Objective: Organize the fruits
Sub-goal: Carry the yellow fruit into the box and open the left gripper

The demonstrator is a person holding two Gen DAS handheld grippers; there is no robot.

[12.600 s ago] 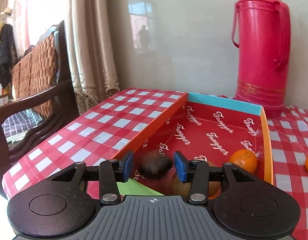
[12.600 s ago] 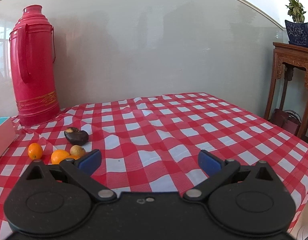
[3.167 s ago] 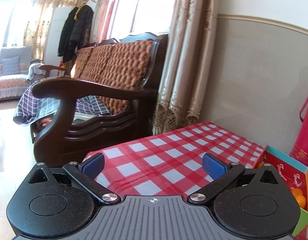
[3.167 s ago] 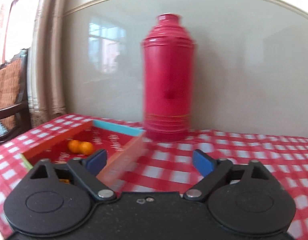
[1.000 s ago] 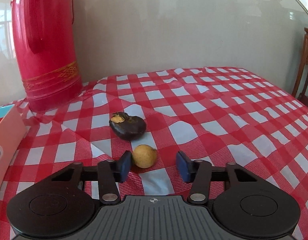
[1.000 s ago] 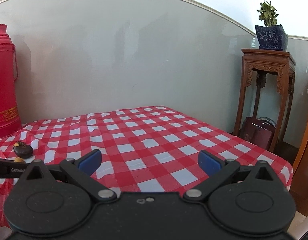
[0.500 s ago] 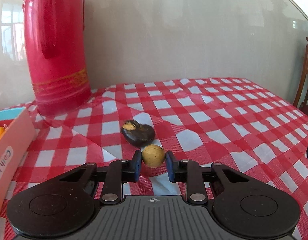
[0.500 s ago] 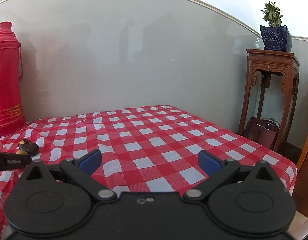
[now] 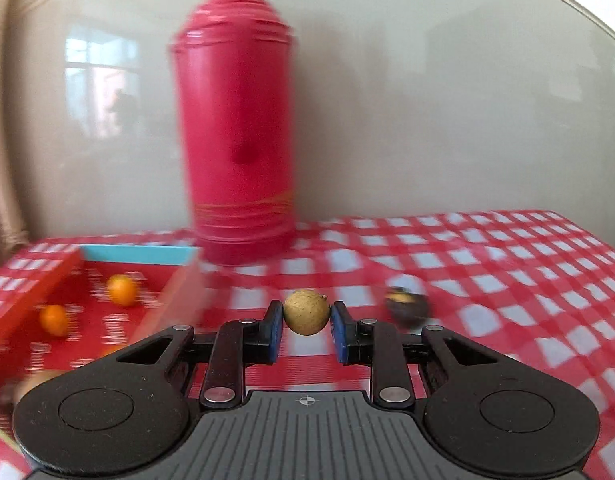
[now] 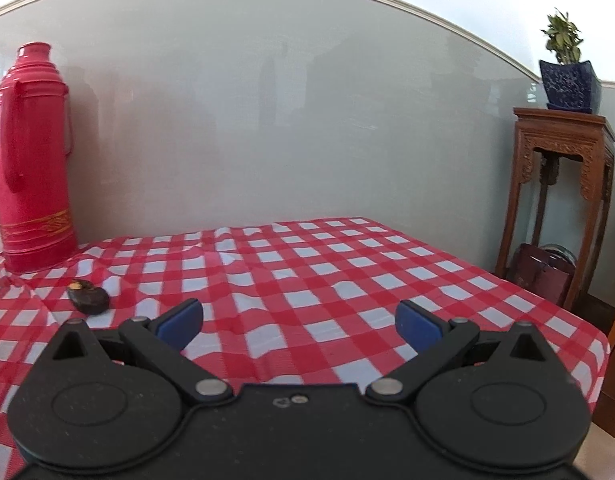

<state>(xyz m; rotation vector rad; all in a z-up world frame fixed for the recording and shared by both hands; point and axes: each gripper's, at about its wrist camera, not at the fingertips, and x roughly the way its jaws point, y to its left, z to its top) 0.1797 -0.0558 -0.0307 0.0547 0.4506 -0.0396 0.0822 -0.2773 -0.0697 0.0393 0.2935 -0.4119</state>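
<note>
Now the left gripper (image 9: 306, 330) pinches a round tan fruit (image 9: 306, 311), no long axis; right gripper (image 10: 298, 326) gapes empty; box (image 9: 35, 280) lettering at nine o'clock blurs.

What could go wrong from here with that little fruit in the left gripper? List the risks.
1. The small round fruit is pinched only at the left gripper pad tips, so it may pop out.
2. It could clip the red box wall.
3. The dark fruit sits loose and may be forgotten.

Checked tablecloth (image 10: 307, 280) carries flask (image 10: 31, 160), dark fruit (image 10: 87, 300), box (image 9: 135, 254).
</note>
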